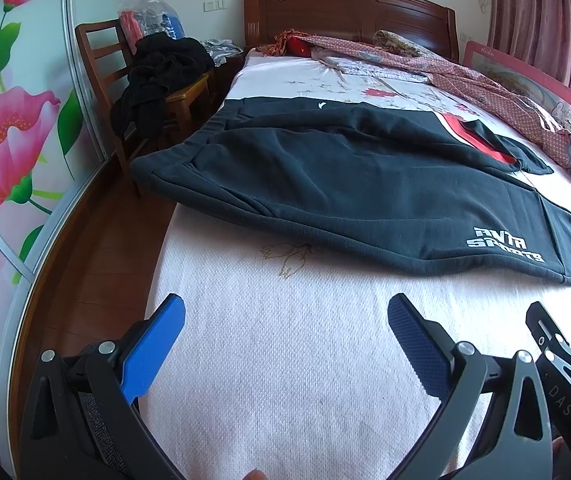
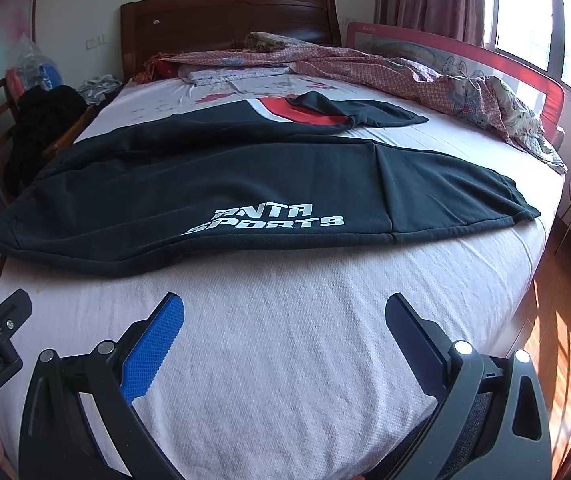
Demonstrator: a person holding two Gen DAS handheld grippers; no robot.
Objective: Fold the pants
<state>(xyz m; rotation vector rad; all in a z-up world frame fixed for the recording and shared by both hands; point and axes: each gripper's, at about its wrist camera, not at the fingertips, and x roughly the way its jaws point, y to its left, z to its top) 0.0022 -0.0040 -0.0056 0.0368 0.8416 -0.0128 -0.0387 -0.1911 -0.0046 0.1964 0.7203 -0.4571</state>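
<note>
Pants (image 2: 245,184), dark with white lettering and a red panel, lie spread across the middle of the bed (image 2: 285,360), waistband toward its left edge, one leg end bent back near the far right. The left gripper (image 1: 285,344) and right gripper (image 2: 285,340) hang over the foot edge, jaws wide, holding nothing.

The left gripper (image 1: 285,320) and right gripper (image 2: 284,320) look alike: curved black arms with round silver screws. Each carries two blue fingers (image 1: 153,354) with dotted, textured faces.
</note>
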